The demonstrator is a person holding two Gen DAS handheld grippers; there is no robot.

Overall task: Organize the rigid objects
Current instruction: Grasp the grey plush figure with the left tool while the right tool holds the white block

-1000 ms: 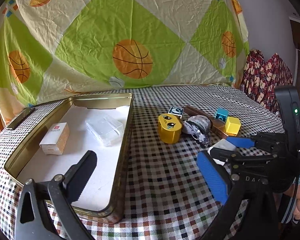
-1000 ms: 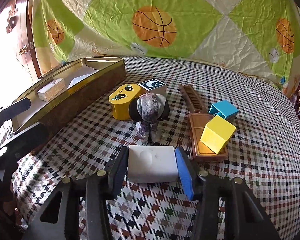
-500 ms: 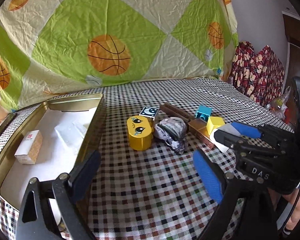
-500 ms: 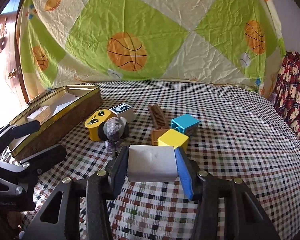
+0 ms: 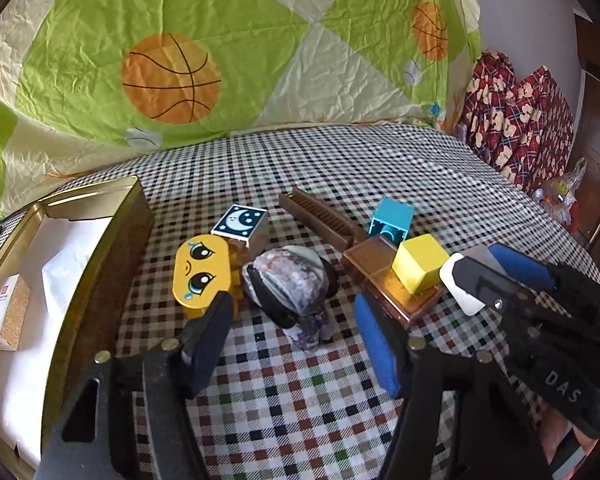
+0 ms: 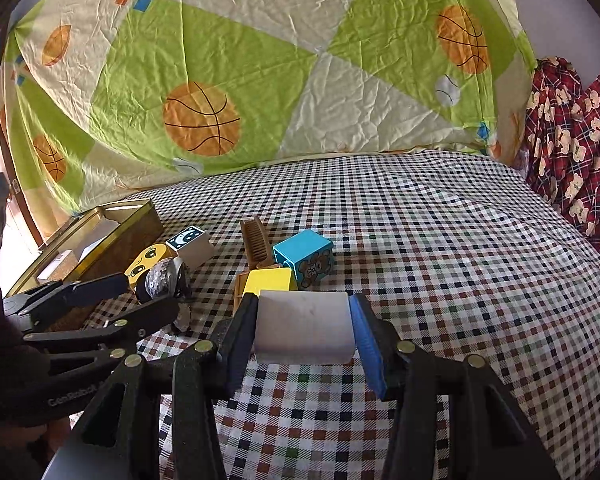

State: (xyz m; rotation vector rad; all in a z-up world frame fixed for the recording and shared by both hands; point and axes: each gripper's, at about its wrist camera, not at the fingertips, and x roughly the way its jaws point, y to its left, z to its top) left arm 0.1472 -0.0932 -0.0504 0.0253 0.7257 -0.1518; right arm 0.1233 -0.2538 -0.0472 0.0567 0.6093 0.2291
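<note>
Left gripper (image 5: 296, 332) tilted down, jaws closing, nothing between | right gripper (image 6: 304, 328) jaws pinching white block (image 6: 305, 328)

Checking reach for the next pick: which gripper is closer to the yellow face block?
Left. The left gripper sits just in front of the yellow face block, one finger almost at it. The right gripper, clamped on the white block, is farther right.

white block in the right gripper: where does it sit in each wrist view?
Left wrist: white block at the right edge, clamped in the right gripper, right of the yellow cube.
Right wrist: white block low centre, between the pads.
Shared landmark: yellow cube.
</note>
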